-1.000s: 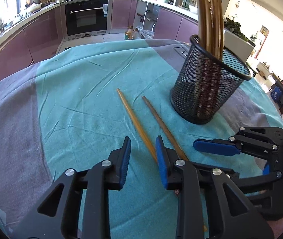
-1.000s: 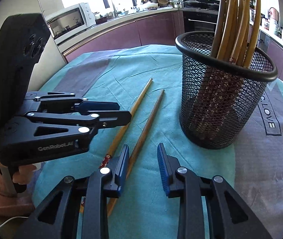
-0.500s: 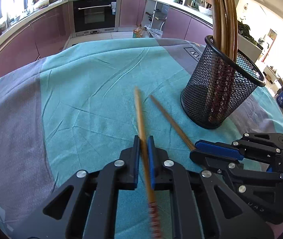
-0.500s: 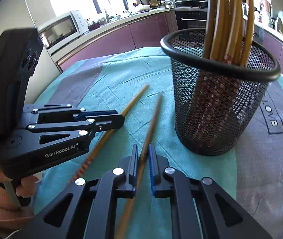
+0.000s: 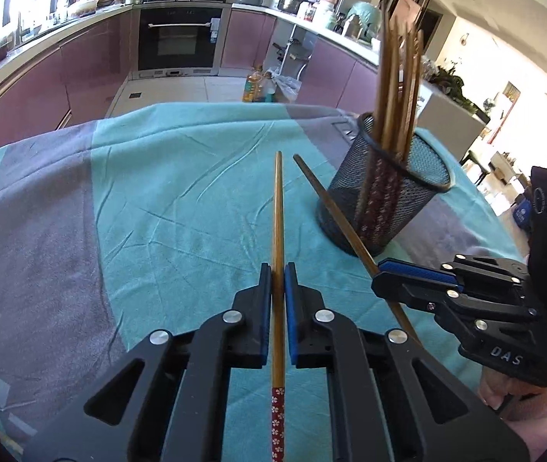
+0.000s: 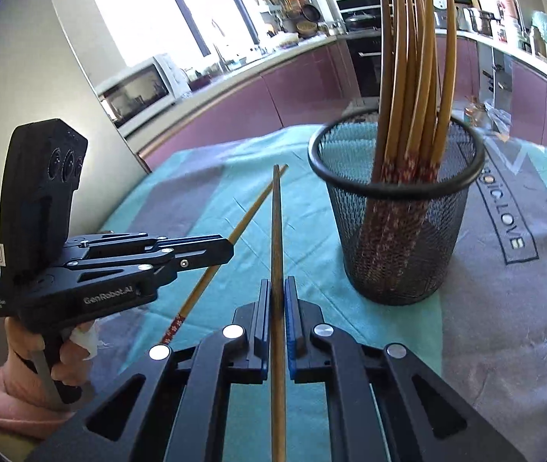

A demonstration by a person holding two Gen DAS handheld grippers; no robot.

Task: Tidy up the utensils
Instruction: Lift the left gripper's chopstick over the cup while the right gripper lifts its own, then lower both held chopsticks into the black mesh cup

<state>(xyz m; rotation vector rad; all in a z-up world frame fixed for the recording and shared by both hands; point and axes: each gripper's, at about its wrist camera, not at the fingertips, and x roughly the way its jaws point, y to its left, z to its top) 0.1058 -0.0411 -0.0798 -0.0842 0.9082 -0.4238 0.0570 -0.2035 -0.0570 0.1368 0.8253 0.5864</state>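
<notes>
My left gripper (image 5: 277, 269) is shut on a light wooden chopstick (image 5: 278, 208) with a red patterned end, held above the cloth and pointing forward. My right gripper (image 6: 277, 287) is shut on a darker chopstick (image 6: 276, 223), also lifted and pointing forward. Each gripper shows in the other's view: the right one (image 5: 383, 269) with the darker chopstick (image 5: 335, 211), the left one (image 6: 227, 246) with the light chopstick (image 6: 250, 211). A black mesh holder (image 6: 396, 231) with several chopsticks stands upright to the right, also in the left wrist view (image 5: 381, 200).
The table is covered by a teal and grey cloth (image 5: 138, 211) with printed lettering (image 6: 504, 211) near the holder. Kitchen cabinets and an oven (image 5: 177, 38) lie beyond the far edge. A microwave (image 6: 138, 88) sits on the counter at left.
Both grippers closed, each on one chopstick, and lifted them off the cloth. The chopsticks now point straight forward, higher and further from the holder.
</notes>
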